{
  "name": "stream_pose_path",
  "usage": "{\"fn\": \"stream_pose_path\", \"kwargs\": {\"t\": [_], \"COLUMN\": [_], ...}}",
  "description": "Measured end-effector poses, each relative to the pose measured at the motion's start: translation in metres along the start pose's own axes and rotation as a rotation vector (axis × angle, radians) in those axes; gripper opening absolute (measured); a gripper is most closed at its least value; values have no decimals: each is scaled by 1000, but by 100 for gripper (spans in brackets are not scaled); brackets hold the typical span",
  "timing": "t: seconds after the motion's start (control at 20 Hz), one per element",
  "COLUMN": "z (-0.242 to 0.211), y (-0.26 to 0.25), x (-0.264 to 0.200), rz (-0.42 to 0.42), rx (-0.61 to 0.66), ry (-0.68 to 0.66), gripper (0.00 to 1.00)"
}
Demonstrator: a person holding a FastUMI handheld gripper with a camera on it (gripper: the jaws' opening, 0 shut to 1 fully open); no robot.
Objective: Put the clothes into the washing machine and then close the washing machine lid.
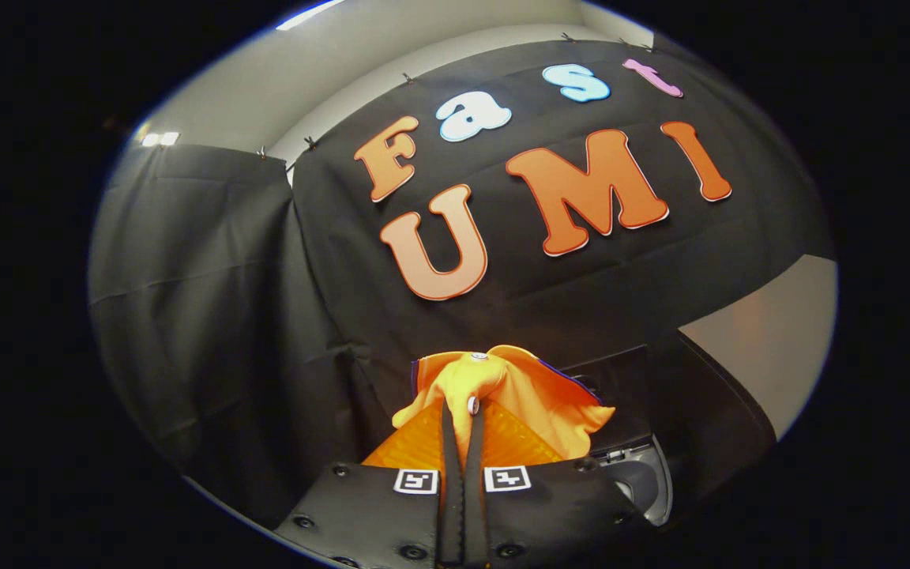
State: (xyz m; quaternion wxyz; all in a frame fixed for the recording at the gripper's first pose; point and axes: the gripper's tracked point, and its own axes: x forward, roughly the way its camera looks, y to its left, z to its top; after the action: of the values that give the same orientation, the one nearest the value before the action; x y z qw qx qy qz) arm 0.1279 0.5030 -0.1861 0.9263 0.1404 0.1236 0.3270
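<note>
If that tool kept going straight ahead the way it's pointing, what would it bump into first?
The tool is shut on the orange garment. Beyond that, probably the black cloth wall; depth is unclear.

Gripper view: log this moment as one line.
gripper: shut on orange garment | garment: lifted, bunched at fingertips | washing machine: partly visible beyond right finger | stage: carrying

The tongs [463, 419] have their fingers pressed together on an orange garment [518, 387], which bunches over the fingertips and blocks the way straight ahead. Just beyond and to the right of the garment stands a dark washing machine [629, 442] with a grey rim. Above the garment there is open air up to the black cloth wall [210, 300] behind.
</note>
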Motion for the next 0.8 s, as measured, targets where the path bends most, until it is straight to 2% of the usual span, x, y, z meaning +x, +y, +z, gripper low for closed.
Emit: {"fn": "stream_pose_path", "kwargs": {"t": [0.35, 0.6, 0.8], "z": [-72, -140, -185], "y": [-27, -49, -72], "x": [24, 42, 62], "rz": [-128, -195, -243], "rx": [-17, -66, -28], "ry": [54, 169, 239], "gripper": [8, 8, 8]}}
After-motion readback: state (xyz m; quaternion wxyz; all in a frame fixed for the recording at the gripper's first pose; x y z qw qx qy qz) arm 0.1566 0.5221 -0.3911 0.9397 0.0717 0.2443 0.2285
